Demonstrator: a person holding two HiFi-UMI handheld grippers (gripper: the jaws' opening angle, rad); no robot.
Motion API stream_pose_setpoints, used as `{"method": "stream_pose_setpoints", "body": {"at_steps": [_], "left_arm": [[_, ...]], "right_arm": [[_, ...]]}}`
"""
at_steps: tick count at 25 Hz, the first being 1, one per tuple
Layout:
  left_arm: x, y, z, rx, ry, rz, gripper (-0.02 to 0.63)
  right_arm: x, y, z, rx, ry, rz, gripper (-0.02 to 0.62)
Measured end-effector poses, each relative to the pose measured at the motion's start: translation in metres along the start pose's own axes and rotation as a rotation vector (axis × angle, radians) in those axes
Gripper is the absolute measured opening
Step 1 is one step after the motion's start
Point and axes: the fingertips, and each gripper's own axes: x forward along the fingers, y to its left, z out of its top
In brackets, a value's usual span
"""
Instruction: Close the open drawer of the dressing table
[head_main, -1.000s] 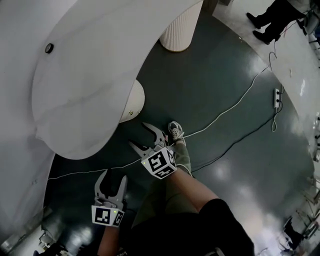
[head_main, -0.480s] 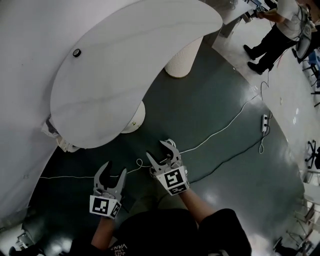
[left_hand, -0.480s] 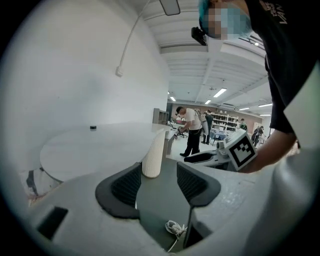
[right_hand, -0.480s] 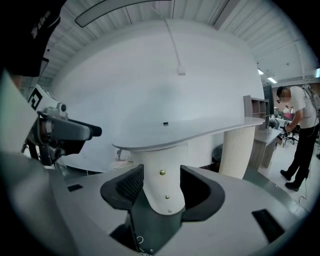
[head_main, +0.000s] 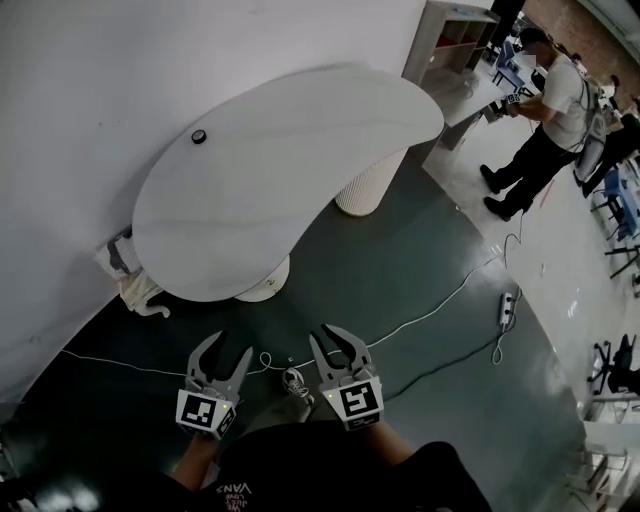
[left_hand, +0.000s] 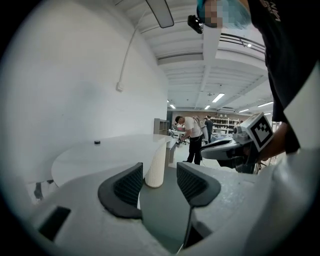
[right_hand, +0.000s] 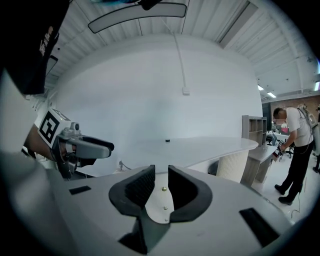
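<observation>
The left gripper (head_main: 230, 352) holds its jaws spread with nothing between them. The right gripper (head_main: 337, 343), just beside it at three o'clock, is closing its jaws on a narrow, empty gap. Both hang over the dark floor (head_main: 420, 400), pointing toward twelve o'clock. There stands the dressing table (head_main: 290, 150), its white oval top on a ribbed pedestal (head_main: 365, 185). Its drawer cannot be made out under the top. A small dark knob (head_main: 199, 136) sits on the top at eleven o'clock. A white cable (head_main: 440, 300) runs toward two o'clock, where a person (head_main: 545, 115) stands.
</observation>
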Motion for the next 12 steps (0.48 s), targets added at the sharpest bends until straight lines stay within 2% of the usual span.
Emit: {"method": "stream_pose_setpoints", "body": {"at_steps": [5, 12], "left_arm": [[-0.005, -0.009, 0.019, 0.01, -0.03, 0.018, 0.218], [-0.002, -0.022, 0.041, -0.001, -0.057, 0.084, 0.193]], "right_arm": [[-0.018, -0.002, 0.022, -0.012, -0.027, 0.021, 0.006], [-0.028, -0.016, 0.047, -0.063, -0.028, 0.094, 0.005]]}}
